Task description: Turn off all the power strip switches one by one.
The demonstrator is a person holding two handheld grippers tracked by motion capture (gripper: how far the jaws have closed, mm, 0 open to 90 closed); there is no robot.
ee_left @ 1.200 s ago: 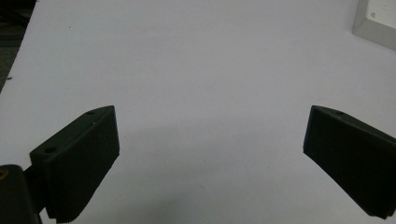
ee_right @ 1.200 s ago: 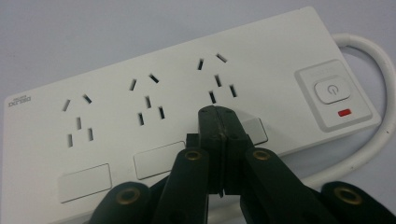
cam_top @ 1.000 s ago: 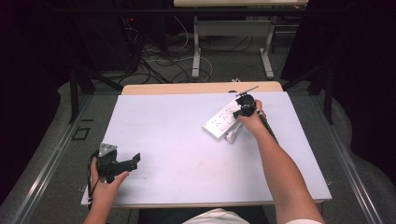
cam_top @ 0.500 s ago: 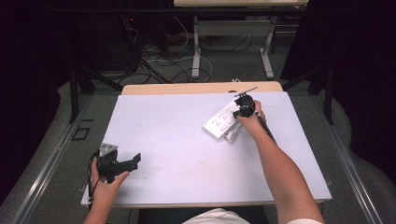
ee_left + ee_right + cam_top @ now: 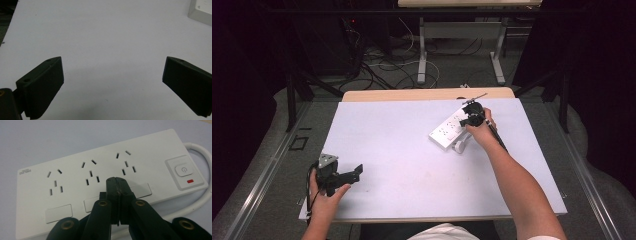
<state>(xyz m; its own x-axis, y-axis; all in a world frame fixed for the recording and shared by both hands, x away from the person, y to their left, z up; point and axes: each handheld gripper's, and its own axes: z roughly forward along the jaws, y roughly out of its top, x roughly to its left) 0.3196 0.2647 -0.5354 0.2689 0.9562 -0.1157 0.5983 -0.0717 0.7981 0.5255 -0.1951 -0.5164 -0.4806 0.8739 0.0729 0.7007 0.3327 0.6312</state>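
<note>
**Closed gripper settles over the power strip**

The power strip lies at the worktop's far right, unmoved over the last second. The right gripper, jaws clenched together on nothing, has barely shifted above its sockets, likely lining up for the switch. The left gripper waits released, near the front-left edge.

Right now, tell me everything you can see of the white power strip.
The power strip is a flat, white, plastic-looking bar with three socket groups in a row, small grey labels below them, a brand mark at one end and a power button with a red indicator at the other. A thick white cord loops from that end. It lies flat and diagonal on the table's far right part. The right tongs, shut, hover over its middle; contact is unclear.
</note>
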